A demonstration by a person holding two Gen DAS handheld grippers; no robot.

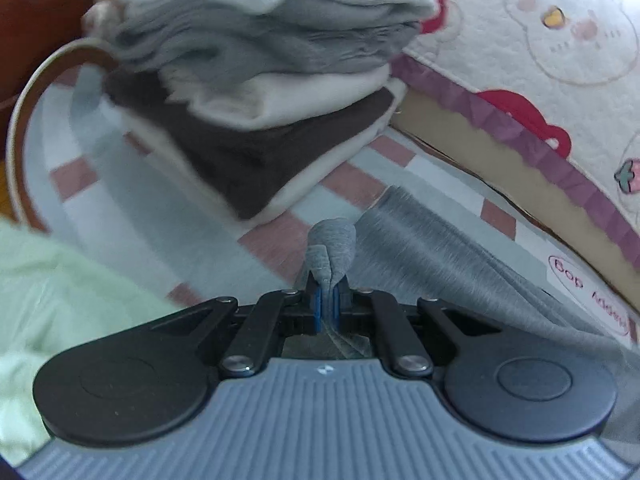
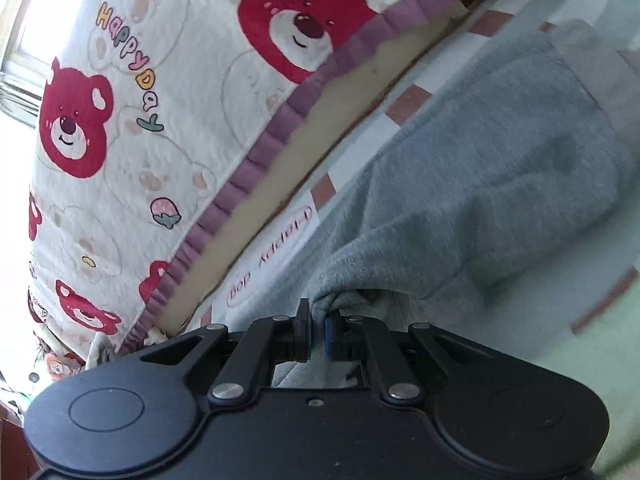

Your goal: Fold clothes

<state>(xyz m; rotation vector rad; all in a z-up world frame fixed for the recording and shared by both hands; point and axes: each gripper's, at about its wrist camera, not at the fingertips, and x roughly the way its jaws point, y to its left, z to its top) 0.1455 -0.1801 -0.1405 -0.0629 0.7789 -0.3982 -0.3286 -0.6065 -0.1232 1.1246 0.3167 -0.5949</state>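
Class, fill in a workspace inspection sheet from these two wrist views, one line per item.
Surface: checked mat, pink squares.
Job's things: grey garment spread out; stack of folded clothes beyond it.
Clutter: pale green cloth at the left.
Grippers: left gripper shut on grey garment; right gripper pinching its edge.
Cables: nothing seen.
Surroundings: bear-print blanket with purple trim alongside the mat.

The left gripper (image 1: 328,300) pinches a grey garment (image 1: 440,256) (bunched), near a folded stack (image 1: 256,92).
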